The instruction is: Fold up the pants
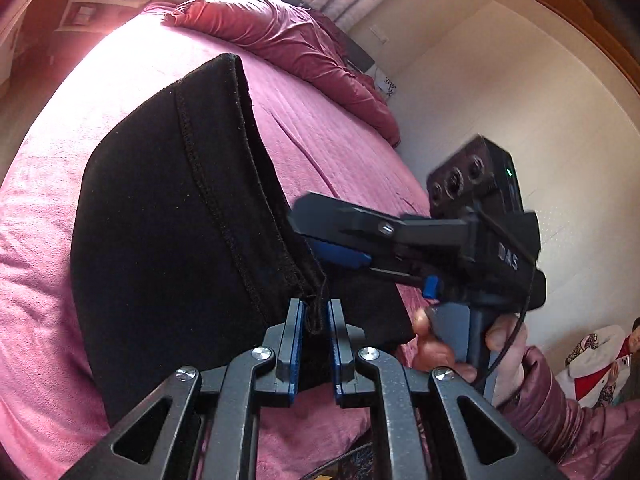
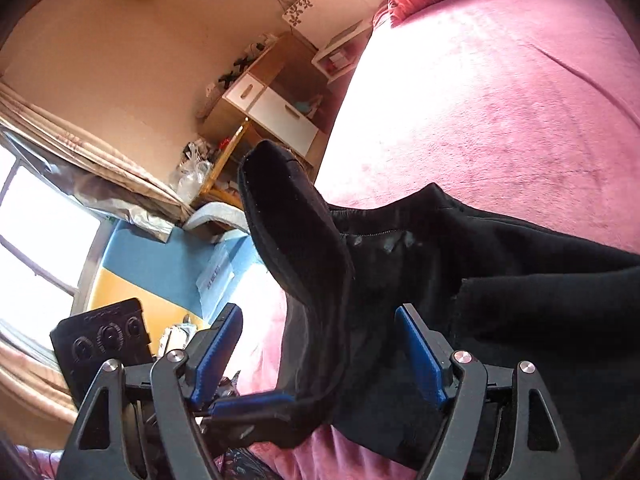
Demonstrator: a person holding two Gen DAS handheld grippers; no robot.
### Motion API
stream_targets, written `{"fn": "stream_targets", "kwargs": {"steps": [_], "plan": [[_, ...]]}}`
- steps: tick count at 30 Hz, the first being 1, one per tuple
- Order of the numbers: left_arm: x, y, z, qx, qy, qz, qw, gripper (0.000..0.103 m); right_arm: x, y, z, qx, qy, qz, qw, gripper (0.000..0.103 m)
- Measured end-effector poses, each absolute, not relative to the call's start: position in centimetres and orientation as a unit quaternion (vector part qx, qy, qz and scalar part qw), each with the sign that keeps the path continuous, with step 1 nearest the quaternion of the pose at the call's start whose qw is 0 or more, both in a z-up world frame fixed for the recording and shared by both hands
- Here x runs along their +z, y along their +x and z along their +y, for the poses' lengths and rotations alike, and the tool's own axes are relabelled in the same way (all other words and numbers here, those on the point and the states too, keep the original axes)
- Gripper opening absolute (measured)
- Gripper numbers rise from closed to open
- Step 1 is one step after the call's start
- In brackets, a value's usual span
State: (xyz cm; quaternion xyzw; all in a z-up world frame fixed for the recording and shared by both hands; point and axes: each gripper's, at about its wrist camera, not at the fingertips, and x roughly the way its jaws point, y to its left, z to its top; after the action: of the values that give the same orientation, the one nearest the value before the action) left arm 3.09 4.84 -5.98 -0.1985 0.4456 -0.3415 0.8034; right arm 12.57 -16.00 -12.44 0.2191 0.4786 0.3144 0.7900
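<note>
The black pants (image 1: 172, 216) lie partly on the pink bed (image 1: 332, 132), with one hemmed edge raised off the blanket and a stiff fold standing up toward 11 o'clock in the right wrist view. We see the left gripper (image 1: 316, 316) with its fingers drawn close together on a bunched corner of the hem, the cloth pinched between the blue pads. The right gripper (image 2: 320, 344) has its fingers spread wide apart, one on either side of the raised fold, gripping nothing; in the left view it enters from 3 o'clock, carried by the right hand (image 1: 472, 344). We judge the step in hand to be taking a second hold on the edge before a fold is carried over; the next move calls for the right fingers to come together on the cloth near the left hold, so both corners travel level. Outward, a crumpled red duvet (image 1: 280, 36) lies at 12 o'clock, a wooden cabinet (image 2: 272, 96) stands beside the bed, and a curtained window (image 2: 36, 240) lights the room.
</note>
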Motion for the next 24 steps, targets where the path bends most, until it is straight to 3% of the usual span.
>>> {"fn": "stream_targets", "kwargs": {"steps": [1,3,5,8,16,24], "plan": [[-5.8,3.0,4.7,-0.343,-0.191,0.444,0.805,0.011,-12.9,13.3,-15.1,0.313,0.199,0.493,0.787,0.077],[-5.4,2.7,4.5,-0.347,-0.178,0.441,0.809,0.011,-13.6,14.1,-13.8,0.323,0.163,0.515,0.777,0.061],[-5.0,2.6,4.3,-0.347,-0.167,0.438,0.813,0.011,-14.2,14.6,-11.9,0.32,0.114,0.533,0.775,0.016],[-3.9,2.5,4.7,-0.356,-0.159,0.433,0.813,0.012,-13.8,14.6,-11.4,0.328,0.102,0.528,0.777,0.014],[-0.4,3.4,13.5,-0.391,-0.295,0.354,0.797,0.018,-8.2,13.6,-12.7,0.346,0.121,0.489,0.791,0.013],[-4.3,5.9,15.1,-0.286,-0.305,0.409,0.811,0.019,-4.4,10.9,-18.0,0.331,0.157,0.448,0.816,0.013]]}}
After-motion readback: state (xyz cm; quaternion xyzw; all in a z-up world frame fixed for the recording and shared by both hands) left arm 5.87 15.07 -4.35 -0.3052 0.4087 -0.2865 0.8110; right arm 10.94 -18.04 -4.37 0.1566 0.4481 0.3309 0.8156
